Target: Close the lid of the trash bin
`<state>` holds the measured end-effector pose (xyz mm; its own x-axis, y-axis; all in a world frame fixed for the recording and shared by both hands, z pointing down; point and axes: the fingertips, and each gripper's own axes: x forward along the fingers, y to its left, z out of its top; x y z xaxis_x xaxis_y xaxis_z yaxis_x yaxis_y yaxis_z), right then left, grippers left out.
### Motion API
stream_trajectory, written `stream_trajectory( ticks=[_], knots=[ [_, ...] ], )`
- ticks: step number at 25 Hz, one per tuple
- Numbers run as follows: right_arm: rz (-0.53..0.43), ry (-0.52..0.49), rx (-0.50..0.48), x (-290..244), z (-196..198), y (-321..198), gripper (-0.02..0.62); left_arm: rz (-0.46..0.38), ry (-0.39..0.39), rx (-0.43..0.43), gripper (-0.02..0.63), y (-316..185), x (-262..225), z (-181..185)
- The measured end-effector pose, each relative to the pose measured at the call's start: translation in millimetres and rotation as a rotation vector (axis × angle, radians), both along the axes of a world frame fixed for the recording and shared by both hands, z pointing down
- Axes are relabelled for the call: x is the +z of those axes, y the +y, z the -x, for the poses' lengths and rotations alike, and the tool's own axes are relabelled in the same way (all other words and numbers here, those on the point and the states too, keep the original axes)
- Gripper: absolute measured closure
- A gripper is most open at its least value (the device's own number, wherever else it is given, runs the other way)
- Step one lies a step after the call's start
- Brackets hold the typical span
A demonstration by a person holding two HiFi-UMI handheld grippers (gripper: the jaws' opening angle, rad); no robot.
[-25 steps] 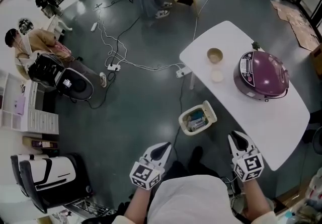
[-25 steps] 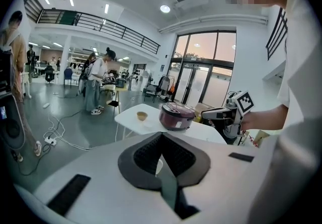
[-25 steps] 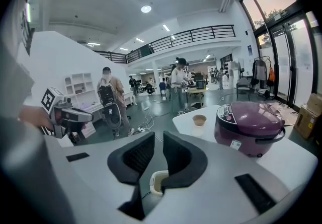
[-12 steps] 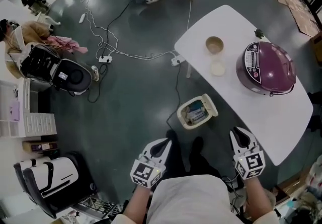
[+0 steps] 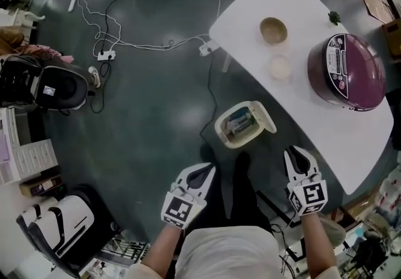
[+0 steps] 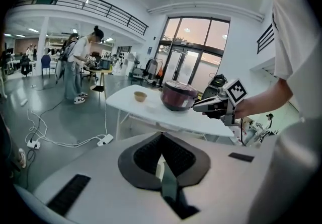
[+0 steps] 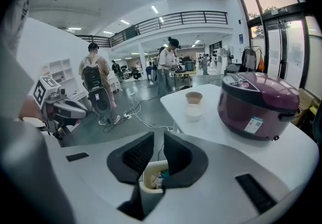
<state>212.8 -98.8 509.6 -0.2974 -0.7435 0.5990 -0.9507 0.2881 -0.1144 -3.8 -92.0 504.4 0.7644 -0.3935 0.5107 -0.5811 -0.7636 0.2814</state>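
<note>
Left gripper (image 5: 202, 174): in the left gripper view (image 6: 161, 137) the two dark ribbed jaws meet at their tips, so it is closed. Nothing is caught between them. It touches nothing. In the head view it sits low and left of centre, pointing forward over the dark floor (image 5: 156, 102).

Right gripper (image 5: 298, 162): in the right gripper view (image 7: 158, 135) the jaws stand partly apart with a clear gap from tip to root, and they have just been opening. No object is between the pads and neither pad is in contact with anything. The top of the trash bin (image 7: 153, 175) shows through the lower part of the gap, but it lies beyond the jaws, on the floor, and is not gripped.

Trash bin (image 5: 220, 130): cream, on the floor just beside the near edge of the white table (image 5: 250, 14). It is ahead of both grippers and between their lines, apart from each. Its lid (image 5: 266, 120) stands open on the side towards the table, and mixed contents are visible inside.

On the table: a purple rice cooker (image 5: 348, 71) at the right end, a tan bowl (image 5: 274, 30) and a small pale dish (image 5: 280, 68) near the middle.

Cross-check: each gripper appears in the other's view, the right gripper (image 6: 216, 106) near the table edge and the left gripper (image 7: 60, 108) at the left.
</note>
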Motion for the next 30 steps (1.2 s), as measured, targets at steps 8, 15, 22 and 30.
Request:
stream_trajectory(
  ticks=[8,15,22,30],
  knots=[
    [0.083,0.08,0.024,98,10,-30,0.512,0.056,0.009,0.018,0.594,-23,68,13],
    [0.171,0.139,0.054,187,-1,-42,0.498,0.081,0.007,0.026,0.594,-29,120,15],
    [0.235,0.193,0.083,255,-21,-50,0.479,0.114,-0.002,0.048,0.594,-25,171,12],
    [0.294,0.241,0.08,306,-33,-51,0.462,0.157,-0.002,0.046,0.594,-19,205,12]
  ],
)
